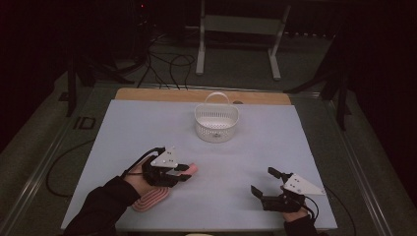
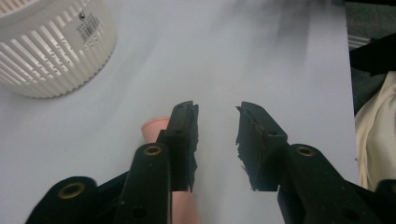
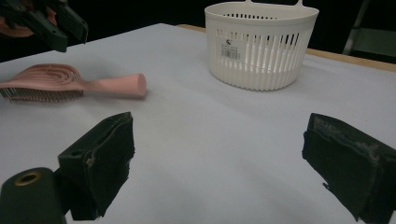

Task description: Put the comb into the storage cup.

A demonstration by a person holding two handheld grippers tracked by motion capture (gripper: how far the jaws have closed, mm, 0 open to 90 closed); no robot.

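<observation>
the pink hairbrush [image 1: 158,192] is lying flat on the pale surface [image 1: 255,147], near the front-left corner and well in front and to the left of the white basket [image 1: 216,123]. its long axis is running diagonally: the slotted head is sitting at the near-left end, towards the person's sleeve, and the rounded handle end is pointing away and to the right, roughly towards the basket.

the left gripper [image 1: 183,170] is hanging directly over the handle. in the left gripper view, its fingers [image 2: 183,135] are standing partly apart with bare surface showing in the gap, and the handle [image 2: 156,129] is lying just outside and under the finger on that view's left, not between the two. so nothing is being held; the fingers are still open, though narrowed. judging from this, the coming move is turning on a small sideways shift, so that the gap is straddling the handle across its long axis before closing.

further to the right of the brush, the right gripper [image 1: 264,183] is resting low over the surface, well apart from the brush and in front and to the right of the basket. its fingers [image 3: 103,158] are spread wide with nothing between them, and they are pointing towards the basket. the left hand is plainly the nearer one to the brush.
</observation>
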